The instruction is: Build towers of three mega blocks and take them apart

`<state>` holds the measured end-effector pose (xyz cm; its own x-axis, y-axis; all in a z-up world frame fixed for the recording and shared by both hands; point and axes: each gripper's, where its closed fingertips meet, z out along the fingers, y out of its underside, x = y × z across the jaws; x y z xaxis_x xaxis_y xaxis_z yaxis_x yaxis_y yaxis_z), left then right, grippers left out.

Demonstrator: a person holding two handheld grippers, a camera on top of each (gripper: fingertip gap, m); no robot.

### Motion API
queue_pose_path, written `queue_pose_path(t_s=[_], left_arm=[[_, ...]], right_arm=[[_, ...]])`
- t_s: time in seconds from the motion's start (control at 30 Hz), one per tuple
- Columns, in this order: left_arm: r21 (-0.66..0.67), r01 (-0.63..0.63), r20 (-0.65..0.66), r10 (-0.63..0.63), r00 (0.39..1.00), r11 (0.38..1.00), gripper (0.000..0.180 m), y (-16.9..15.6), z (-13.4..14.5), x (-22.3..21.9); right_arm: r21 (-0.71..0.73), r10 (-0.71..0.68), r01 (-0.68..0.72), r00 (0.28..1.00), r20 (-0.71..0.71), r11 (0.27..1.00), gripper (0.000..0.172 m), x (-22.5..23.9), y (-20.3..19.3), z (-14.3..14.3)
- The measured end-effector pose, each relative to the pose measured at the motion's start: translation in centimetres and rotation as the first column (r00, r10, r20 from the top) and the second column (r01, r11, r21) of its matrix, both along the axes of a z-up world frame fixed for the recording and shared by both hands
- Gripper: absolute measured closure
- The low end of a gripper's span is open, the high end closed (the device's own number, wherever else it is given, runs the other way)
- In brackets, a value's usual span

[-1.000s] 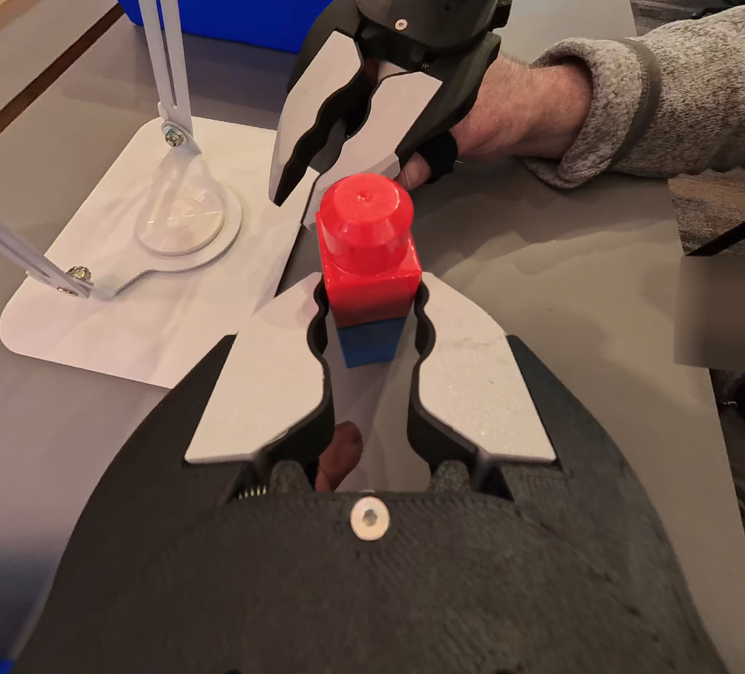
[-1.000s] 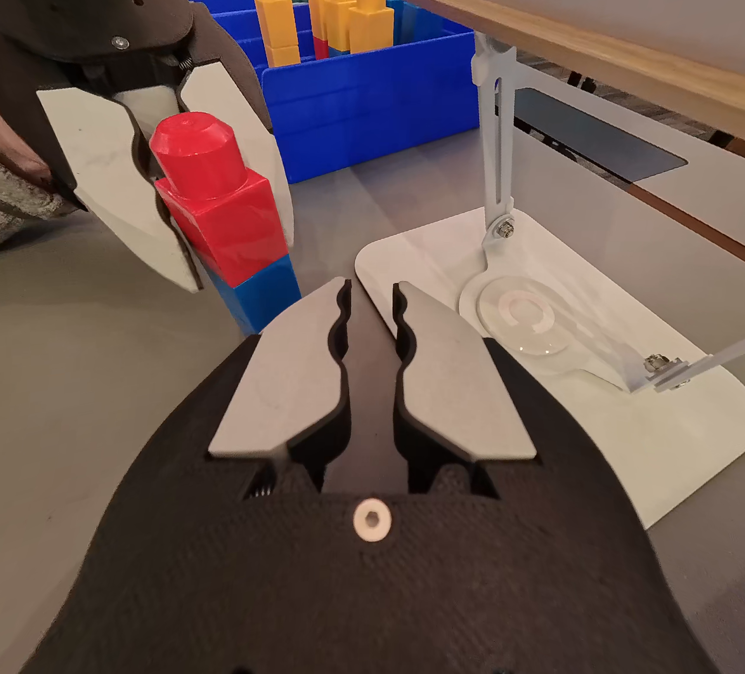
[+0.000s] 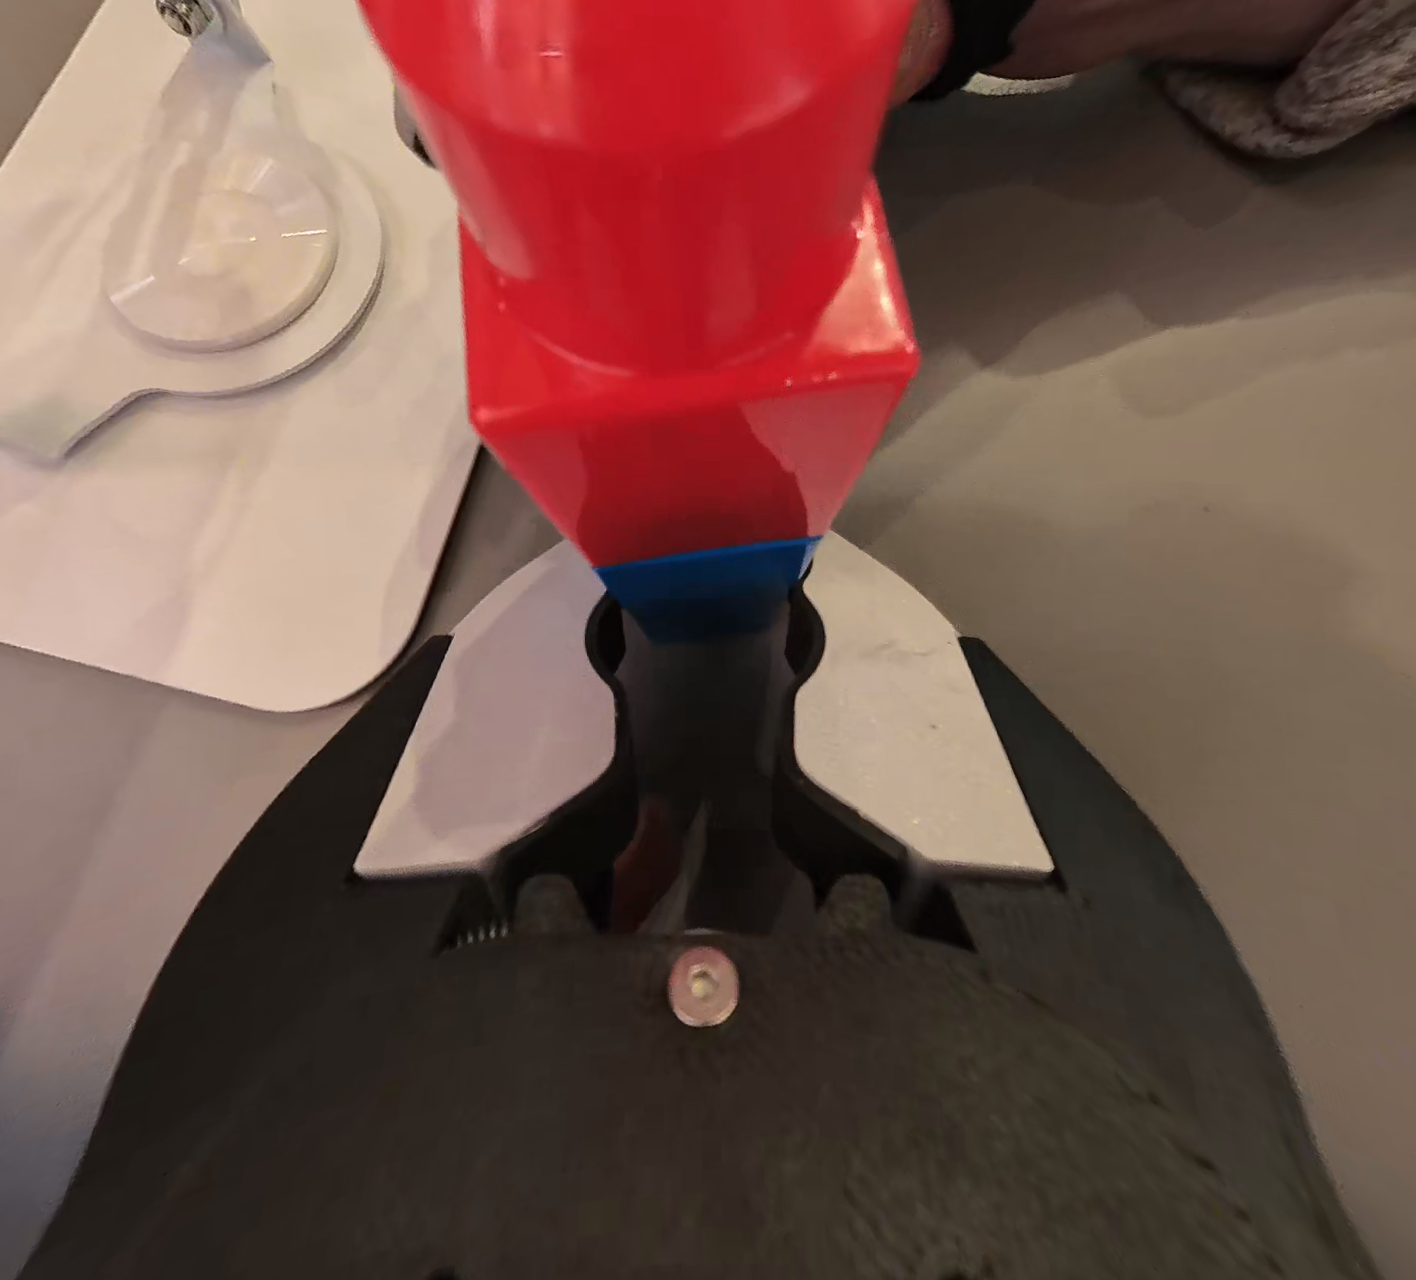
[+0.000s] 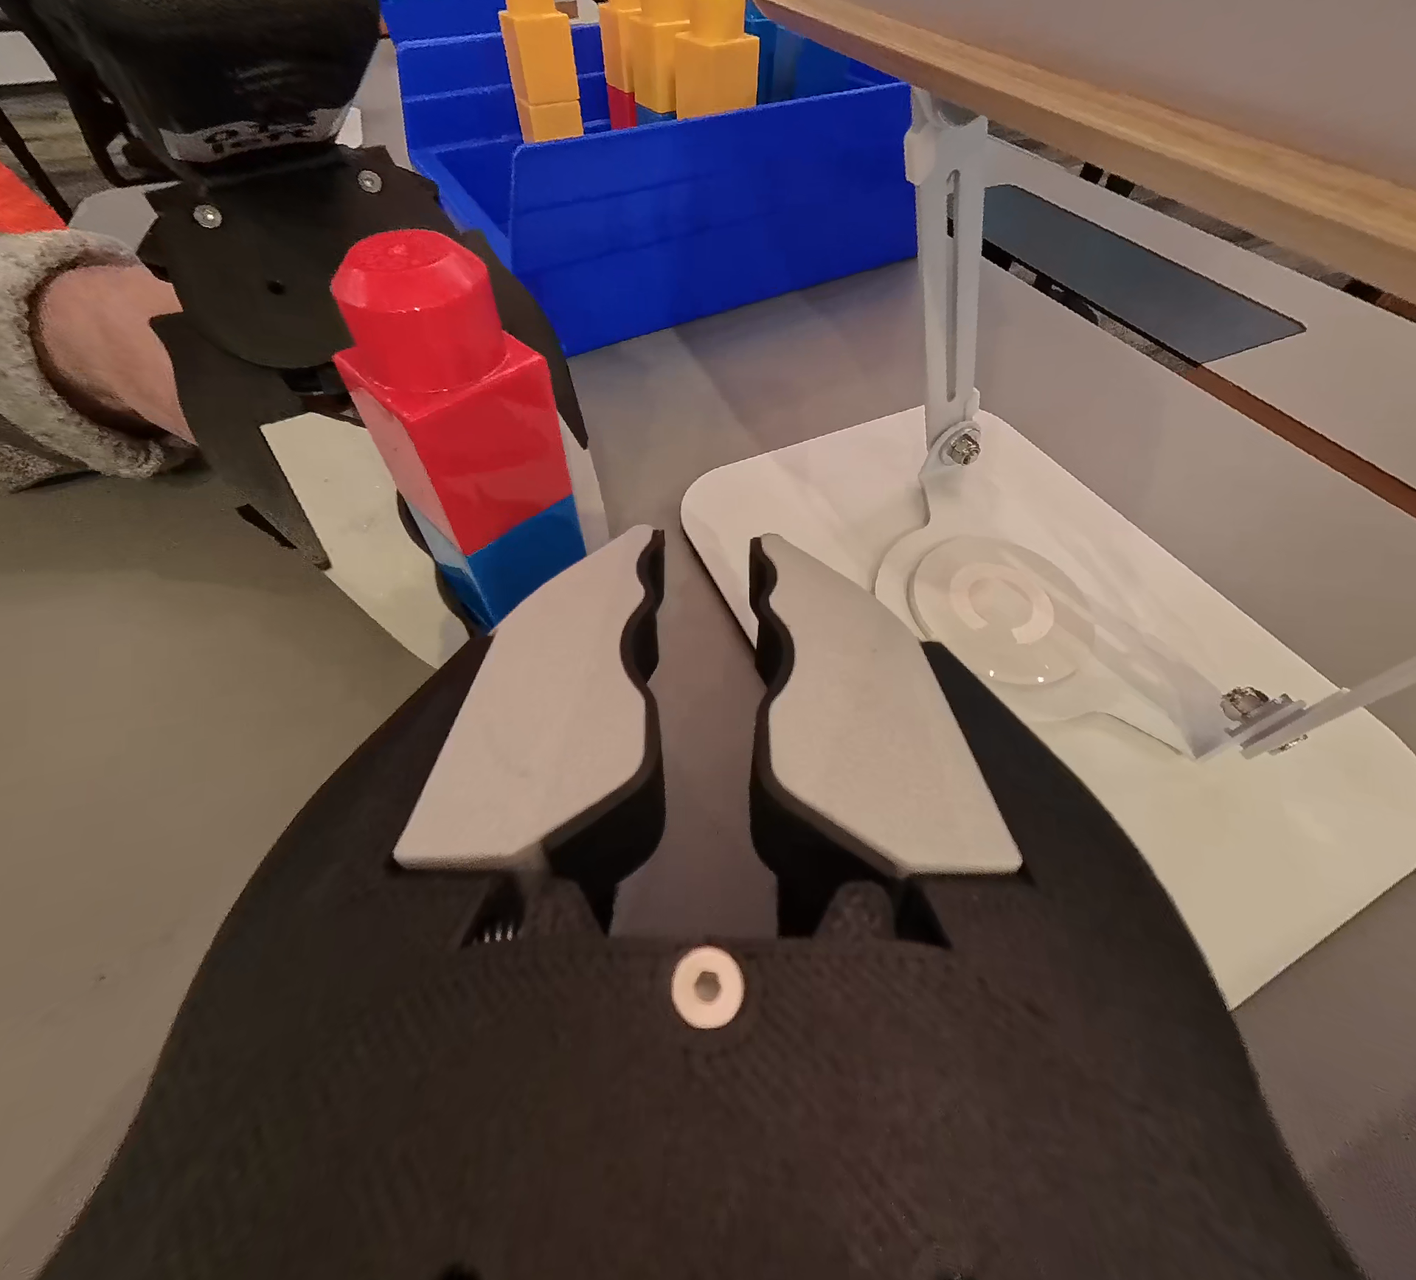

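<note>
Glossy plastic red block (image 3: 651, 186); matt grey table (image 3: 1149, 554)

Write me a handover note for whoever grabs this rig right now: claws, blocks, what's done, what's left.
Left claw: closed on the blue block at the bottom of a two-block stack, red block on top.
Right claw: jaws slightly apart, nothing between them, beside the stack over the grey table.
Blue bin behind holds yellow towers.
Done: red is seated on blue.
Left: whether this stack is going up or coming apart cannot be told; either add a third block or pull red off.
</note>
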<state>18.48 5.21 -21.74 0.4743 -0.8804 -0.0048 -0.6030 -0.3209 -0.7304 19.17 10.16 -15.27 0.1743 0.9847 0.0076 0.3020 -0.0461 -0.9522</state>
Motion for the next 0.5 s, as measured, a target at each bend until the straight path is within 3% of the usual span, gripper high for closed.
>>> queue_pose_path(t_s=[0.27,0.5], left_arm=[[-0.021,0.079,0.012,-0.079,0.997,0.997,0.143,-0.4,1.5,0.4],[-0.02,0.194,-0.023,-0.194,0.981,0.981,0.143,-0.6,2.9,1.0]], right_arm=[[-0.001,0.024,-0.024,0.995,-0.098,1.0,0.145,1.0,-0.1,2.6],[0.046,0.224,-0.22,0.938,-0.265,0.975,0.133,2.6,-3.0,7.3]])
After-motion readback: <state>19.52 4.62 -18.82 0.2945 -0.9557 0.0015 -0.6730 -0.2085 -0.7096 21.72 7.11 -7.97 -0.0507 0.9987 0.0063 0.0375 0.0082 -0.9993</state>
